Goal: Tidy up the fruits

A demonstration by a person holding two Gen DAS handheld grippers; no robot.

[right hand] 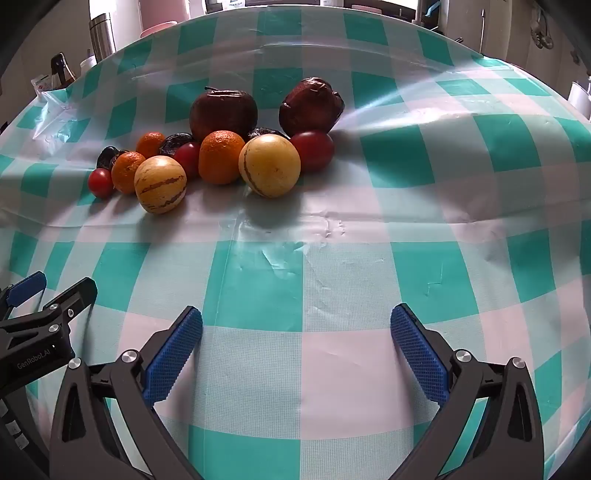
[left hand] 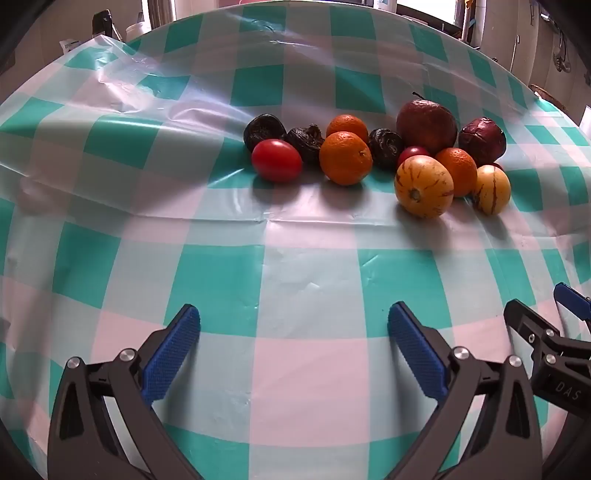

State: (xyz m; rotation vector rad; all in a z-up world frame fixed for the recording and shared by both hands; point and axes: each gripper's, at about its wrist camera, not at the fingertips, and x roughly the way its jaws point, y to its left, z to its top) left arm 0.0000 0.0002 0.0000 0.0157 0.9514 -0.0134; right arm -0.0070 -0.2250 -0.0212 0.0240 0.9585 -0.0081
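Bare checked table (left hand: 295,266) lies open between both wide-open claws, left claw (left hand: 293,354) and right claw (right hand: 295,354), and the fruit cluster (left hand: 376,155), which packs tight, fruits touching, with free table left, right and behind it.

A glossy plastic cloth checked in teal, pale mint and white (right hand: 369,258) covers the whole bench, creased and wrinkled, with window glare streaking its far half. Beyond the far edge stand a brushed steel cylindrical flask (right hand: 102,35), a dark bottle (right hand: 63,70) and a white tub (left hand: 137,30) on the left. A bright window (left hand: 424,7) glows behind, between dim beige walls.
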